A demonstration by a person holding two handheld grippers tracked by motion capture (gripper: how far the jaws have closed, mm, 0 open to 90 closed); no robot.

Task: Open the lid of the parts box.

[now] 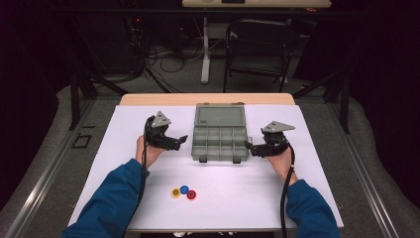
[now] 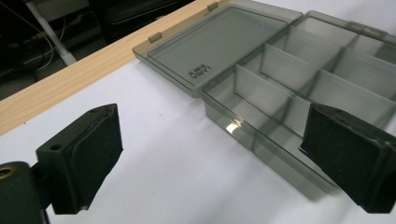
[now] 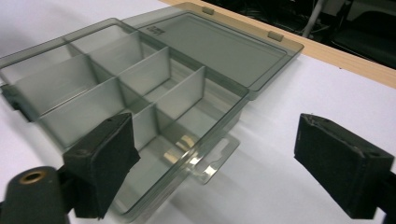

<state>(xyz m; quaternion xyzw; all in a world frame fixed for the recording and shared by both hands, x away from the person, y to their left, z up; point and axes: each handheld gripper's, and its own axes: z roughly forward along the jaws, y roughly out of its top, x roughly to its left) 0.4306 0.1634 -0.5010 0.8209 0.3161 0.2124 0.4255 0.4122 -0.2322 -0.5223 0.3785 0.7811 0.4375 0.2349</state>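
At table centre, on the white mat (image 1: 124, 148), the translucent grey plastic compartment box (image 1: 220, 144) sits with its hinged lid (image 1: 220, 117) laid flat open toward the far wooden edge; every compartment looks empty. Your left gripper (image 1: 179, 140) and right gripper (image 1: 249, 147) flank it, 1 per side, jaws spread wide, nothing between the pads, none touching the box. The 3 small round discs, yellow (image 1: 175, 192), blue (image 1: 184, 189) and red (image 1: 191, 194), lie clustered near you. Judged next: go for 1 disc with 1 gripper, come down straight, pinch across the rim, and keep the other clear of the front latches (image 1: 236, 160).
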